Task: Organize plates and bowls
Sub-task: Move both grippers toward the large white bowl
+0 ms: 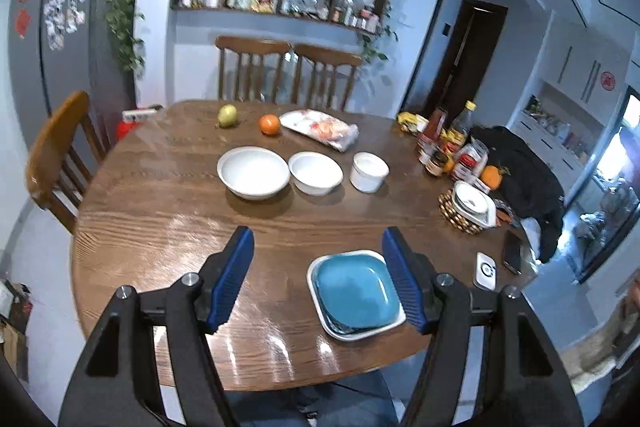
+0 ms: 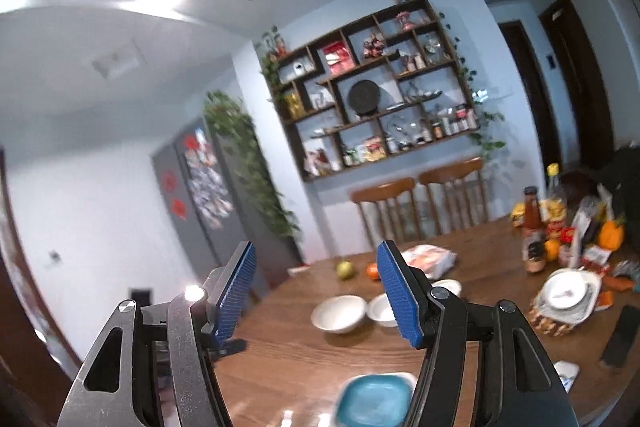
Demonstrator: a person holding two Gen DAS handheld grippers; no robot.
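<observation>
A blue square plate point(image 1: 354, 289) sits stacked on a white square plate point(image 1: 358, 333) near the table's front edge. Three white bowls stand in a row mid-table: a large one point(image 1: 253, 172), a medium one point(image 1: 315, 173) and a small deep one point(image 1: 369, 171). My left gripper point(image 1: 318, 247) is open and empty, held above the table, its right finger beside the blue plate. My right gripper point(image 2: 316, 267) is open and empty, raised and tilted up; the blue plate point(image 2: 374, 401) shows low between its fingers, with the large bowl point(image 2: 339, 313) beyond.
On the round wooden table point(image 1: 160, 219) lie a pear point(image 1: 227, 116), an orange point(image 1: 269, 124), a food packet point(image 1: 320, 129), bottles and jars point(image 1: 444, 143), a wicker basket with white dishes point(image 1: 470, 207) and a phone point(image 1: 513, 251). Chairs stand at the left and far sides.
</observation>
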